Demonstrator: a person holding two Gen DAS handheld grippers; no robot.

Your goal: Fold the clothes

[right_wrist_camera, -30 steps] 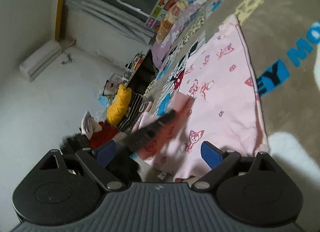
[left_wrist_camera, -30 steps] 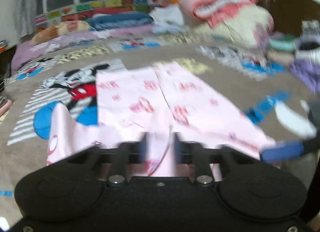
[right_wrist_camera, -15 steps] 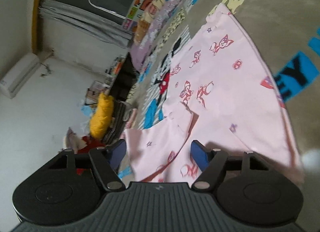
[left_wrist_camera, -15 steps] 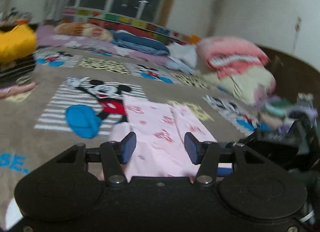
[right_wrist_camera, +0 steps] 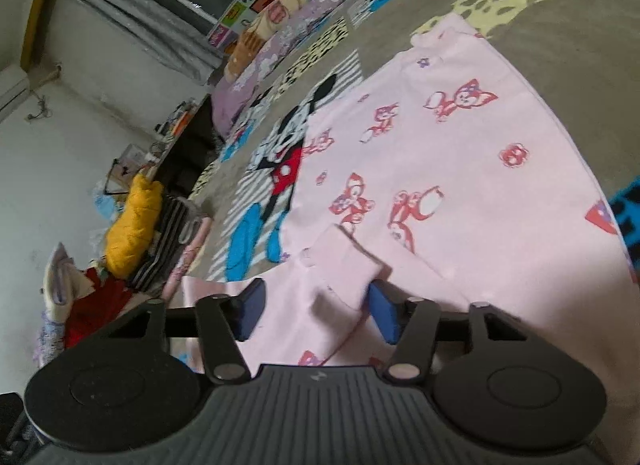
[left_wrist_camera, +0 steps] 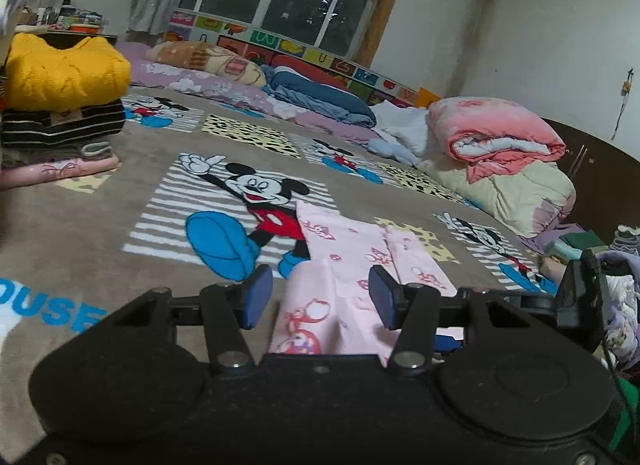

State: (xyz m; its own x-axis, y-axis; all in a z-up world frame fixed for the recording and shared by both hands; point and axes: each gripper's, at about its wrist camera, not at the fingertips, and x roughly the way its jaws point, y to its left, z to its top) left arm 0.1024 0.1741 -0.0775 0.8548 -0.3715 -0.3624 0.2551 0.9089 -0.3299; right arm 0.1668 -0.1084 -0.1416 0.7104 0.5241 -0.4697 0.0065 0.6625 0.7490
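Observation:
A pink garment (left_wrist_camera: 352,261) printed with red cartoon foxes lies flat on the brown Mickey Mouse blanket (left_wrist_camera: 120,201). In the left wrist view my left gripper (left_wrist_camera: 320,301) stands open low over the garment's near end, a folded flap of pink cloth lying between its blue pads without being pinched. In the right wrist view the same garment (right_wrist_camera: 460,169) spreads out ahead. My right gripper (right_wrist_camera: 316,309) is open too, hovering over a folded sleeve or cuff (right_wrist_camera: 344,261) at the near edge. The right gripper's black body (left_wrist_camera: 580,301) shows at the left view's right side.
A stack of folded clothes topped by a yellow knit (left_wrist_camera: 60,73) sits at the left on the blanket, also seen as the yellow knit (right_wrist_camera: 136,225). Rolled pink and cream quilts (left_wrist_camera: 500,153) lie at the back right. Pillows and bedding (left_wrist_camera: 248,77) line the window wall. Loose clothes (left_wrist_camera: 616,305) pile at the far right.
My left gripper, shut on pink cloth a second ago, has let go and opened, then dropped low. The right gripper moved in closer over the folded sleeve, staying open.

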